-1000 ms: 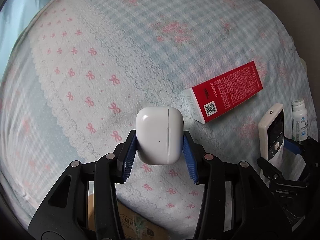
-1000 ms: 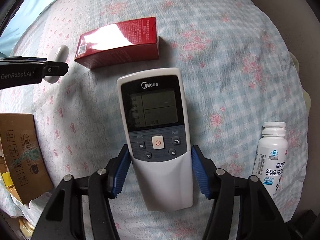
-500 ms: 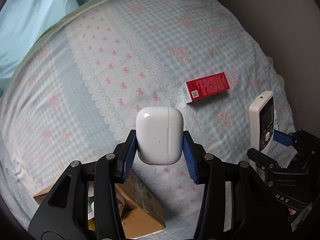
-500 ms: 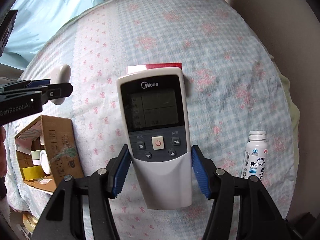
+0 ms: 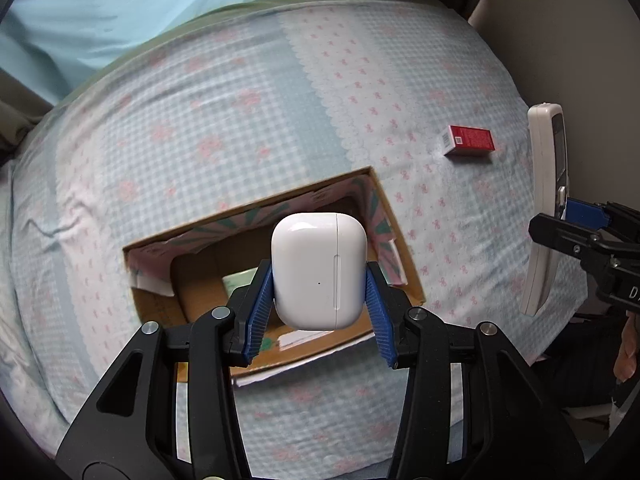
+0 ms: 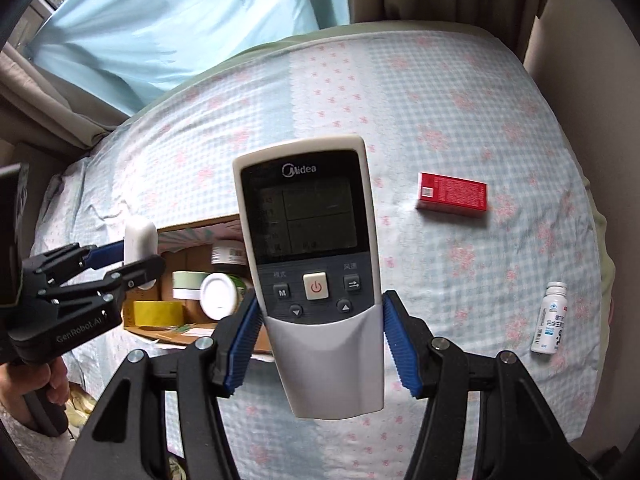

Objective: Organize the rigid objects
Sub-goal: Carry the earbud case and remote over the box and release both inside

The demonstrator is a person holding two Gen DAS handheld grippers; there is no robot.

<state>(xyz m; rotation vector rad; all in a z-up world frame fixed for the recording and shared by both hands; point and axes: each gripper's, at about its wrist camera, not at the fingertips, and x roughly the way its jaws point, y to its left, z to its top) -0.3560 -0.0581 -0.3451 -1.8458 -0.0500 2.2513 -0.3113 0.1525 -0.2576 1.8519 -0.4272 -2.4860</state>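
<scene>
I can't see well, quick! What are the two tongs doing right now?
Left tongs: closed on the white earbud case, above the cardboard box.
Right tongs: closed on the remote control.

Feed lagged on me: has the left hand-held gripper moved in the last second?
Yes. The left hand-held gripper, earbud case clamped, rose and shifted from beside the red box to over the cardboard box.

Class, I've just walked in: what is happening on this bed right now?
A person is tidying items into a cardboard box. The left tool grips a white earbud case above the open box; the right tool grips an air-conditioner remote. A red carton and a white pill bottle lie on the bedsheet.
</scene>
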